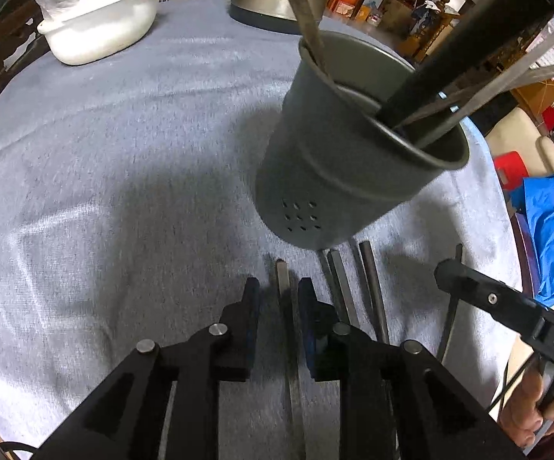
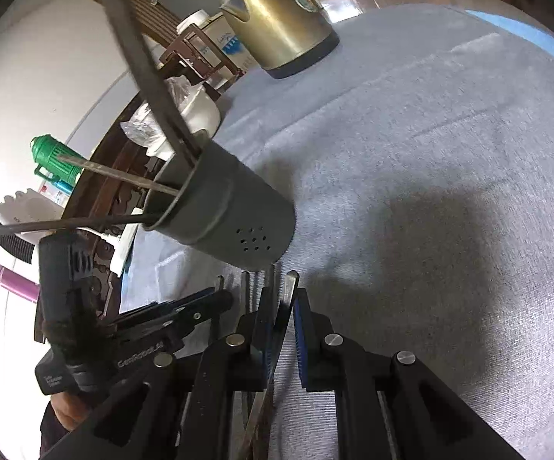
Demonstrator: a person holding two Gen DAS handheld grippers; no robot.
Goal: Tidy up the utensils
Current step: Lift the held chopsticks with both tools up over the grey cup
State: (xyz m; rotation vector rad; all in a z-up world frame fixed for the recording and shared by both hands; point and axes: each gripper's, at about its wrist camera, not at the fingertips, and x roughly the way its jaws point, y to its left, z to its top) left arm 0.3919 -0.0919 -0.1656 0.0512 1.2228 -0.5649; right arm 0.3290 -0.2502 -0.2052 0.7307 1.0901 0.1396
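Note:
A grey metal utensil holder (image 1: 338,161) stands on the grey cloth with several utensil handles in it; it also shows in the right wrist view (image 2: 231,214). Several flat metal utensil handles (image 1: 353,287) lie on the cloth in front of it. My left gripper (image 1: 279,289) is open, its fingers on either side of one flat metal handle (image 1: 284,280) that lies on the cloth. My right gripper (image 2: 286,306) is open around another handle (image 2: 288,287), which stands tilted between its fingers. The right gripper also shows in the left wrist view (image 1: 468,283), and the left gripper in the right wrist view (image 2: 200,303).
A brass-coloured kettle (image 2: 277,27) stands at the far side of the round table. A white bowl with a plastic bag (image 1: 100,19) sits at the far left. The table edge (image 1: 507,199) lies close on the right, with chairs and clutter beyond.

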